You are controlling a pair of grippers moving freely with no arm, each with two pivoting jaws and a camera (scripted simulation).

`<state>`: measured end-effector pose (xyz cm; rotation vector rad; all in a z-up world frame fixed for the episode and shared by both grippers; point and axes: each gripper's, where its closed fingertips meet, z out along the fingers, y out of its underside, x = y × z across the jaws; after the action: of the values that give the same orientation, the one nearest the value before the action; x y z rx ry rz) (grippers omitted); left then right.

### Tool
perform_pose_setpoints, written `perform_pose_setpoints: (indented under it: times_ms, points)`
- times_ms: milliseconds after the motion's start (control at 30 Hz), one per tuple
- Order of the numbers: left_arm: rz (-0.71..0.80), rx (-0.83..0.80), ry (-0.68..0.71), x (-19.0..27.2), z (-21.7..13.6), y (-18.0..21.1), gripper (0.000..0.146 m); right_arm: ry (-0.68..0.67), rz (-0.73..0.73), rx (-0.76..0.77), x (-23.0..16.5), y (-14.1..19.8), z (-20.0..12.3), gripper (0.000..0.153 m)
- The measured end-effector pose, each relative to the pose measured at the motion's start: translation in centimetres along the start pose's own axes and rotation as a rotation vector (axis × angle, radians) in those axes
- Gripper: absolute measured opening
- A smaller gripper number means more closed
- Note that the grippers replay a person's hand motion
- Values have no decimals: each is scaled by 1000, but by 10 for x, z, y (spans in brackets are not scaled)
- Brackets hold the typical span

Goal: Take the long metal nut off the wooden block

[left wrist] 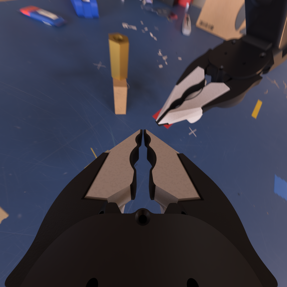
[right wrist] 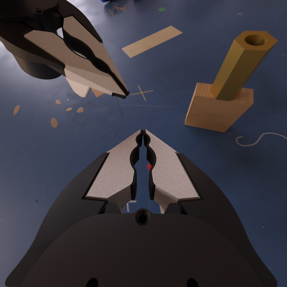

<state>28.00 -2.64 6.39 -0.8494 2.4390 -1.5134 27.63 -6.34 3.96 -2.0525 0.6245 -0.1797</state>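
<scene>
A long brass-coloured hex nut [left wrist: 118,56] stands upright on a small wooden block [left wrist: 120,96] on the blue table. In the right wrist view the nut [right wrist: 242,65] and the block [right wrist: 217,111] stand at the right. My left gripper [left wrist: 142,130] is shut and empty, nearer the camera than the block and a little to its right. My right gripper [right wrist: 142,130] is shut and empty, left of the block. Each gripper also shows in the other's view: the right gripper [left wrist: 158,122] and the left gripper [right wrist: 126,94], tips close together.
Blue boxes [left wrist: 42,16] [left wrist: 85,8], a cardboard sheet [left wrist: 220,18] and small scraps lie at the far side. A red tape patch [left wrist: 156,116] lies under the right gripper. A tan tape strip [right wrist: 152,41], a white thread [right wrist: 260,139] and wood chips [right wrist: 54,122] lie on the table.
</scene>
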Motion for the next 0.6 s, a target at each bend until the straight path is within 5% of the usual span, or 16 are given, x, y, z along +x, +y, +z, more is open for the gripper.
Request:
perform_pose_setpoints:
  times_ms: [233, 400, 600]
  points:
    - [-29, 200, -73, -19, -4, -47, 42, 16, -55, 94, 1, -38, -31, 15]
    - [-72, 198, -85, -31, 18, -56, 72, -51, -262, 155, 17, -85, -79, 22]
    - [-52, 257, -156, -21, 39, -72, 93, -111, -662, -149, 76, -124, -77, 27]
